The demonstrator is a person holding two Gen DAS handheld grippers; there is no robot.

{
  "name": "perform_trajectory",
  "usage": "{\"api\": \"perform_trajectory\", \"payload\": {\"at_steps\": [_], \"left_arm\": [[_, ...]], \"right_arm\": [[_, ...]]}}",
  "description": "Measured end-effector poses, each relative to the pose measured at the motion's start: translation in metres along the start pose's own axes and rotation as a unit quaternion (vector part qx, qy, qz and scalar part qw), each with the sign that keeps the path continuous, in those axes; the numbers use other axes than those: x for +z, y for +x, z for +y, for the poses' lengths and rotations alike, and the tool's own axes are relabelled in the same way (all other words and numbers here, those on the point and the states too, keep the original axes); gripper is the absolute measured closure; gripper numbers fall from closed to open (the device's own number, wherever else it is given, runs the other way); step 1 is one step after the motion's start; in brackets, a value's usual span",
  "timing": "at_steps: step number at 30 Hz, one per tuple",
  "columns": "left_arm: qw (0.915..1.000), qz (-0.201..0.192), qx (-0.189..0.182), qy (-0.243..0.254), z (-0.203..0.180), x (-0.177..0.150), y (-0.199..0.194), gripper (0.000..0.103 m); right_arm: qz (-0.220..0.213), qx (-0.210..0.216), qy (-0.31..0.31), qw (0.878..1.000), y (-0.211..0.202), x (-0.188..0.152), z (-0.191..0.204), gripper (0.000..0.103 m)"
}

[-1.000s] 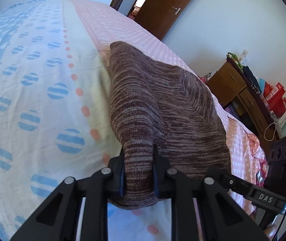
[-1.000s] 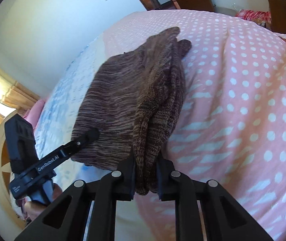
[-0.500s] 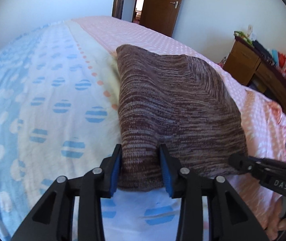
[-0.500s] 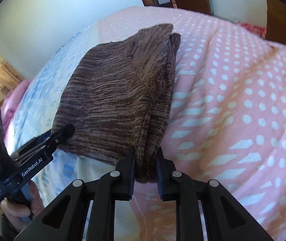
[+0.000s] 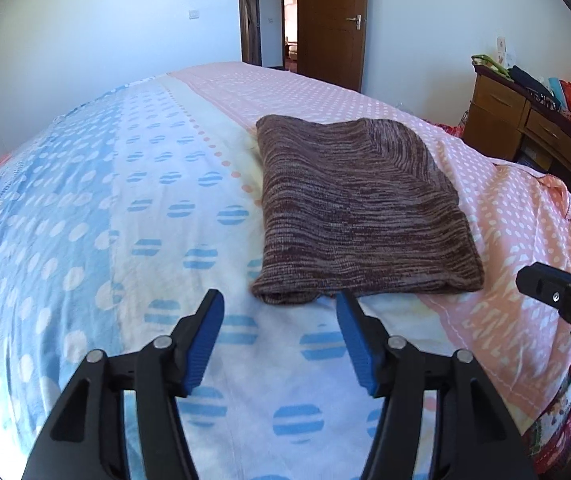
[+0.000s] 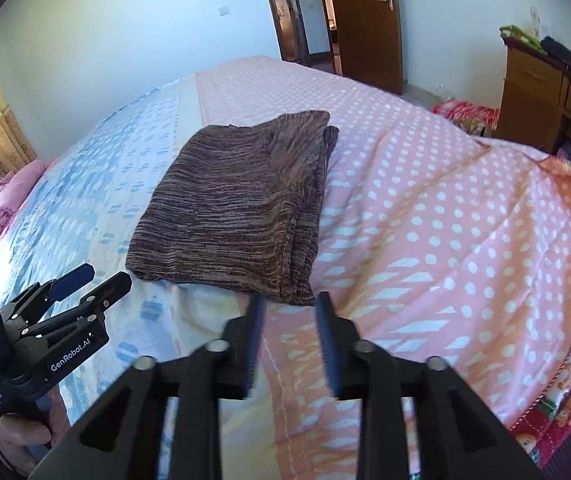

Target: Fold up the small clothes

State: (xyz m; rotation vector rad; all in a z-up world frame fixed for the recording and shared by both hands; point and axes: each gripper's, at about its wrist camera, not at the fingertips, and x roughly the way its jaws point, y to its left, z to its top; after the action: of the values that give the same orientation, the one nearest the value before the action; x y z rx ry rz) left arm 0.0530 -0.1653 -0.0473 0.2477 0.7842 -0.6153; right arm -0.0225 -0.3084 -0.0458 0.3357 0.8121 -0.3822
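On the bed, the brown knit garment lay folded flat; left gripper and right gripper were released (both empty), so folding appeared complete.

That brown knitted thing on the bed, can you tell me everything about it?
The brown knitted garment is streaky brown and tan, soft-looking knit, folded into a neat, thick rectangle with layered edges along one side. It lies flat on the bed, across the seam between pink dotted and pale blue-spotted cloth. Neither open tool touches it.
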Motion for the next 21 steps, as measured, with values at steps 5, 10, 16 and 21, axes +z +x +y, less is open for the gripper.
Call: {"api": "perform_trajectory", "payload": {"at_steps": [5, 10, 16, 21], "left_arm": [[1.0, -0.007, 0.003, 0.007, -0.009, -0.01, -0.013, 0.042], [0.9998, 0.017, 0.004, 0.013, -0.022, -0.029, -0.016, 0.042], [0.9975, 0.07, 0.001, 0.0, -0.026, -0.052, -0.013, 0.042], [0.9964, 0.085, -0.001, 0.0, -0.03, -0.065, -0.027, 0.041]], "right_arm": [[-0.014, -0.027, -0.021, 0.999, -0.017, -0.018, 0.01, 0.047], [0.011, -0.04, -0.028, 0.999, -0.021, -0.031, 0.008, 0.047], [0.033, -0.046, -0.059, 0.997, -0.03, -0.05, 0.015, 0.047], [0.048, -0.033, -0.069, 0.996, -0.045, -0.064, 0.02, 0.046]]}}
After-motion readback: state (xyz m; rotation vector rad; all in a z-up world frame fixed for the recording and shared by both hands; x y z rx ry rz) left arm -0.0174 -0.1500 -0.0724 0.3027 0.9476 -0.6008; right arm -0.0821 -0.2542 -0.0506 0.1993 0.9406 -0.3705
